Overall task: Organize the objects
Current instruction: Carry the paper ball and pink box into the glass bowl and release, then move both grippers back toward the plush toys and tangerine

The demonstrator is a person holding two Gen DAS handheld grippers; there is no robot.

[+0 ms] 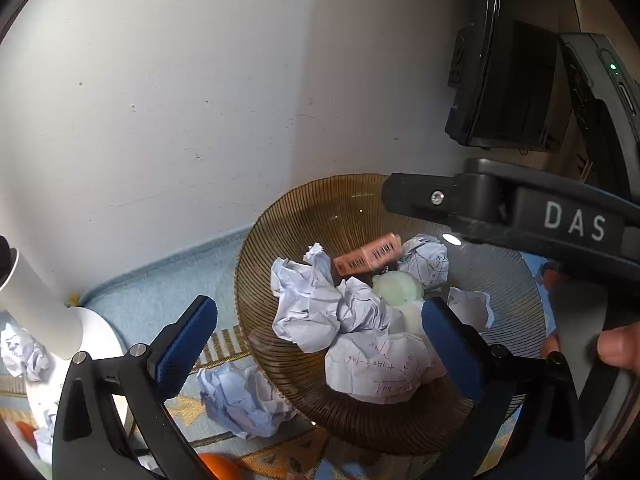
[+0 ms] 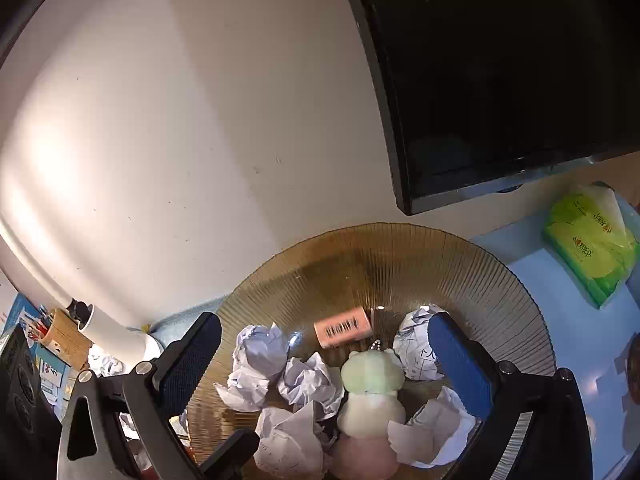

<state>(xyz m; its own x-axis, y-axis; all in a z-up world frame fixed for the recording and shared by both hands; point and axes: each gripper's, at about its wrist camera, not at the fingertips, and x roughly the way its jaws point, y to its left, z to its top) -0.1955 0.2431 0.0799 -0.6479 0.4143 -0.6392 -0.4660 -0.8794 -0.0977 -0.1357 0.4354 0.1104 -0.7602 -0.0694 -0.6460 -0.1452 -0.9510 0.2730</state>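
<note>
A ribbed amber glass bowl [image 2: 500,280] sits on a blue patterned mat against a pale wall, and everything here is placed relative to it.

Inside the bowl lie several crumpled paper balls [image 2: 260,356], a pink eraser [image 2: 343,327] with a barcode label, and a small pale green plush toy [image 2: 372,388]. The eraser looks slightly blurred and lies toward the far side of the bowl, beyond the toy. The toy sits near the middle, with paper on both sides of it. One more paper ball [image 1: 240,400] lies on the mat just outside the bowl's near left rim. A white lamp base [image 1: 60,320] stands further left. A dark monitor [image 2: 500,80] hangs above and behind the bowl, and a green tissue pack [image 2: 592,240] lies to its right.

The left gripper [image 1: 320,340] hovers over the bowl's near edge, its blue-padded fingers [image 1: 188,344] spread wide and holding nothing. The right gripper [image 2: 324,360] is also over the bowl, fingers wide apart and empty, straddling the toy and paper.

Likely handling: the paper balls are very light and crush easily, so a gentle pinch across the middle should hold. The eraser seems firm and slightly grippy, best taken across its narrow sides. The plush is soft and will squash, so grip its body. The glass bowl is fragile and probably slippery.
</note>
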